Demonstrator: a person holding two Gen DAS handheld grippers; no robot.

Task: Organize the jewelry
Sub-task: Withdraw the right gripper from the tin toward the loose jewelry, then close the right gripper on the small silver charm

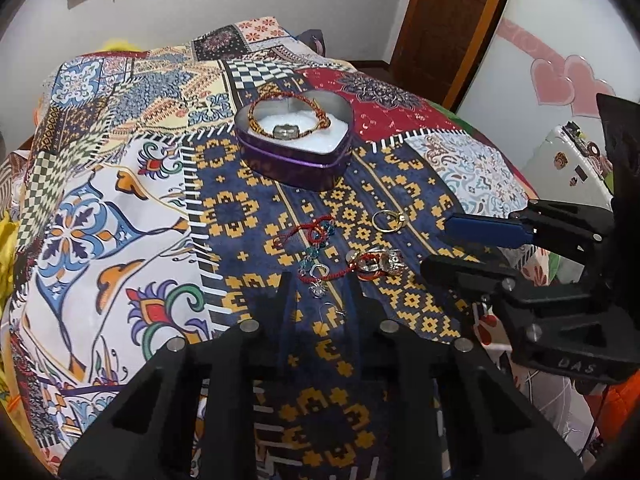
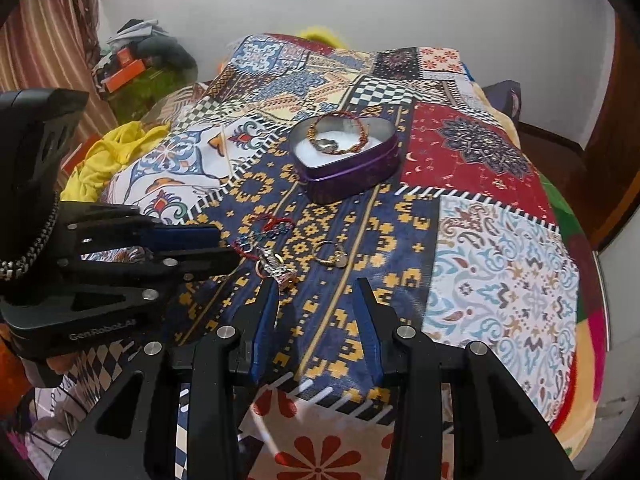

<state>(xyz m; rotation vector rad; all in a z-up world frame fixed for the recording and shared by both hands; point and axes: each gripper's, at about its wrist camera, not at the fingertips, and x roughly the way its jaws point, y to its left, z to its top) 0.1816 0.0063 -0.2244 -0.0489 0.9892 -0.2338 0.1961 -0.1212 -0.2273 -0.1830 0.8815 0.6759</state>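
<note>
Left gripper [image 1: 320, 292]: fingers [image 1: 285, 296] parted wide, gripping nothing, tips just short of the red cord bracelet with charms [image 1: 320, 268]. Right gripper [image 2: 316, 300]: fingers [image 2: 367, 308] likewise spread and empty; gold hoop earring [image 2: 330, 254] just beyond the tips, silver charms [image 2: 276, 268] at the left fingertip. Further ahead of both, purple heart-shaped tin [image 1: 294, 140] on the patchwork bedspread [image 1: 120, 184], containing a braided bracelet [image 1: 290, 110]

hidden: tangled red-cord charm bracelets [image 2: 260, 236] partly behind left gripper [image 2: 224, 248] | unclear: small grey piece [image 1: 285, 131] in purple heart-shaped tin [image 1: 296, 168]
</note>
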